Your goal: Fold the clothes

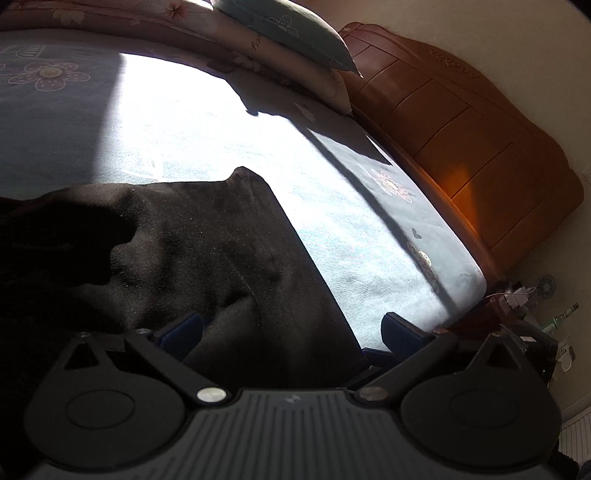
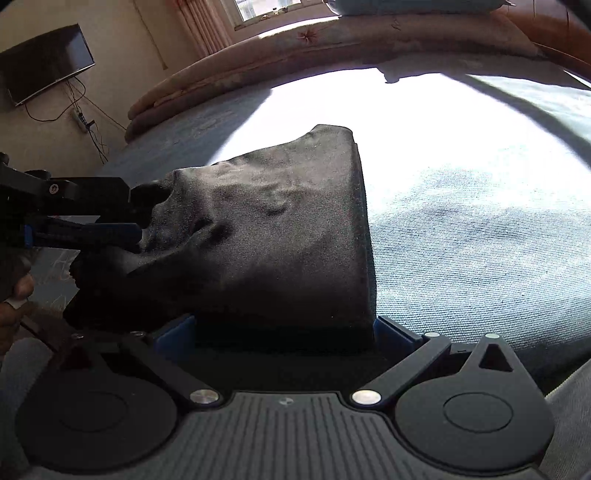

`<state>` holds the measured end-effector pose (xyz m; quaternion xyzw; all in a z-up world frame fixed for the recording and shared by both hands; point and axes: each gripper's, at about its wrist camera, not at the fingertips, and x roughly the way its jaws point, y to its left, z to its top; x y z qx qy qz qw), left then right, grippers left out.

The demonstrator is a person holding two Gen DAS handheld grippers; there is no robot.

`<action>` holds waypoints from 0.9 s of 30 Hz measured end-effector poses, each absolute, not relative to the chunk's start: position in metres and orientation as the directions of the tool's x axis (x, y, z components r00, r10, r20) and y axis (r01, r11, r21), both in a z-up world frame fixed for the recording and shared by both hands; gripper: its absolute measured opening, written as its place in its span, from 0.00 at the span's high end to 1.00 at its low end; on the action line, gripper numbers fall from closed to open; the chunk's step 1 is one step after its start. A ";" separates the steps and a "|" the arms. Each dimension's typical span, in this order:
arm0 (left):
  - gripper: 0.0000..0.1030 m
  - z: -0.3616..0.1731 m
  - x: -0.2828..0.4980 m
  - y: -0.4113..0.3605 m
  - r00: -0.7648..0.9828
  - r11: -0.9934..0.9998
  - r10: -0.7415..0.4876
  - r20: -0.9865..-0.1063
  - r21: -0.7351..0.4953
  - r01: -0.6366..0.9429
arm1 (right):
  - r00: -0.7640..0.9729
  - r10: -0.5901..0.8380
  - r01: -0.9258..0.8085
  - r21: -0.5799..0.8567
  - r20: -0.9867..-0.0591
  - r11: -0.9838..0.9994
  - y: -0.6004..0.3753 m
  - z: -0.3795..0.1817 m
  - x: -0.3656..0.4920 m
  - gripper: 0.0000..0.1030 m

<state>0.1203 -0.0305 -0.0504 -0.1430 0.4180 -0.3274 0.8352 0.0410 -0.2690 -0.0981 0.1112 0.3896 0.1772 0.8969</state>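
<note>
A black garment (image 1: pixel 207 258) (image 2: pixel 280 236) lies folded on the light blue bed sheet (image 1: pixel 351 229) (image 2: pixel 461 221), partly in bright sunlight. In the left wrist view my left gripper (image 1: pixel 291 328) is open, its blue fingertips wide apart over the garment's near edge. The right wrist view shows my right gripper (image 2: pixel 286 332) open too, with the garment's near folded edge between its spread fingers. My left gripper (image 2: pixel 138 214) reaches in from the left there, at the garment's rumpled left side, held by a hand (image 2: pixel 14 291).
Pillows (image 1: pixel 288 33) and a rolled floral quilt (image 2: pixel 295 48) lie along the far side of the bed. A wooden headboard (image 1: pixel 461 122) stands on the right, with small items on the floor by it (image 1: pixel 524 299). A wall television (image 2: pixel 44 59) and a window (image 2: pixel 266 9) are beyond the bed.
</note>
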 end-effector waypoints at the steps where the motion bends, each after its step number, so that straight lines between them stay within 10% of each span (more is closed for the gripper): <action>1: 0.01 -0.055 0.117 -0.030 0.431 0.747 -0.664 -0.611 -0.523 0.410 | 0.637 0.411 -0.239 0.340 -0.653 0.910 -0.270 -0.099 0.041 0.00; 17: 0.01 -0.080 0.089 0.005 0.529 0.799 -0.571 -0.628 -0.573 0.182 | 0.621 0.674 -0.432 0.542 -0.401 0.721 -0.300 -0.081 0.028 0.00; 27: 0.01 -0.072 0.132 -0.005 0.525 0.746 -0.620 -0.582 -0.645 0.166 | 0.574 0.711 -0.501 0.512 -0.407 0.698 -0.287 -0.110 0.030 0.00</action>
